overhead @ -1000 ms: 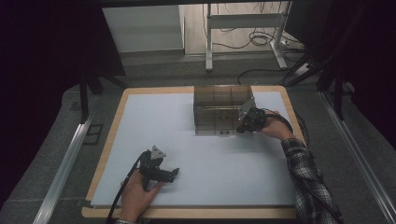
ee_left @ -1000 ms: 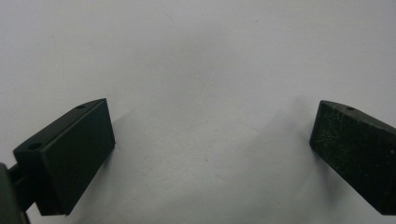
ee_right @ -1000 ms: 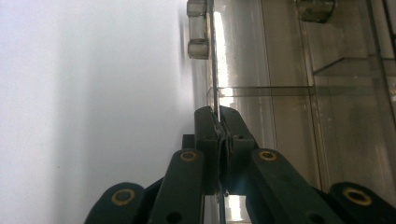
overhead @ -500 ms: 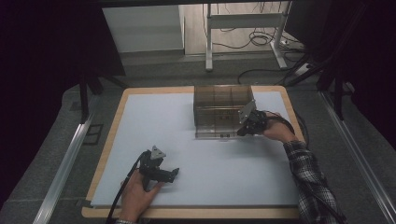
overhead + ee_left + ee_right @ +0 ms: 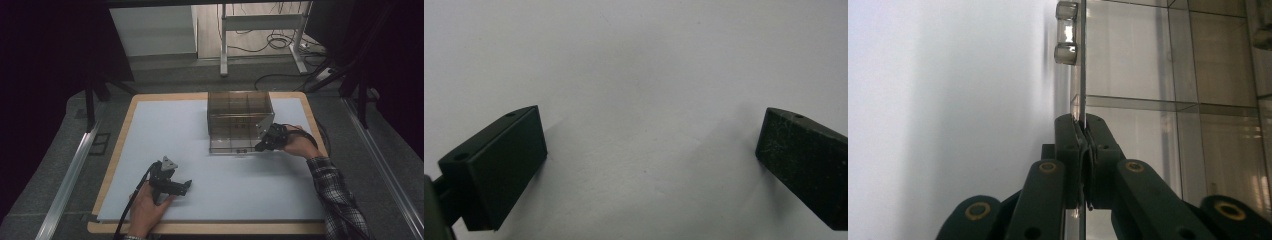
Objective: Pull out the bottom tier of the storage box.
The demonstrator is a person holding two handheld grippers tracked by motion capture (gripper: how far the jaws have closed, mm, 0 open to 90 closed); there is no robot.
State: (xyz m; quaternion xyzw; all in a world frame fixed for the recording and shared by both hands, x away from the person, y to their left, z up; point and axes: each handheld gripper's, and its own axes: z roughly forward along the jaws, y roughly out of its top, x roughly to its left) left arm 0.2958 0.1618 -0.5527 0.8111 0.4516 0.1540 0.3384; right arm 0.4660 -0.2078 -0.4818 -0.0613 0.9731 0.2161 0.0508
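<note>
Two black jaws of the right gripper [image 5: 1083, 150] are pressing together on a thin clear panel [image 5: 1082, 65] of the smoky-brown transparent plastic organiser box [image 5: 240, 122], pinching its edge between them. In the right gripper view the panel is running straight up from the jaws, with a small clear hinge knuckle [image 5: 1066, 32] sitting on it higher up, and the box's compartments [image 5: 1168, 55] behind it are showing bare walls and shelves with nothing in them. From above, the right gripper [image 5: 264, 144] is meeting the box at its near right corner, the person's right hand [image 5: 300, 144] in a plaid sleeve [image 5: 340, 200] wrapping around it. The box is standing toward the far right of the pale blue-white mat [image 5: 150, 130], which is lying on a wooden-edged table [image 5: 117, 140].

Well apart, near the front left, the left gripper [image 5: 182, 186] is resting in the person's left hand [image 5: 147, 210], its jaws standing wide apart over bare mat [image 5: 644, 75], gripping nothing.
</note>
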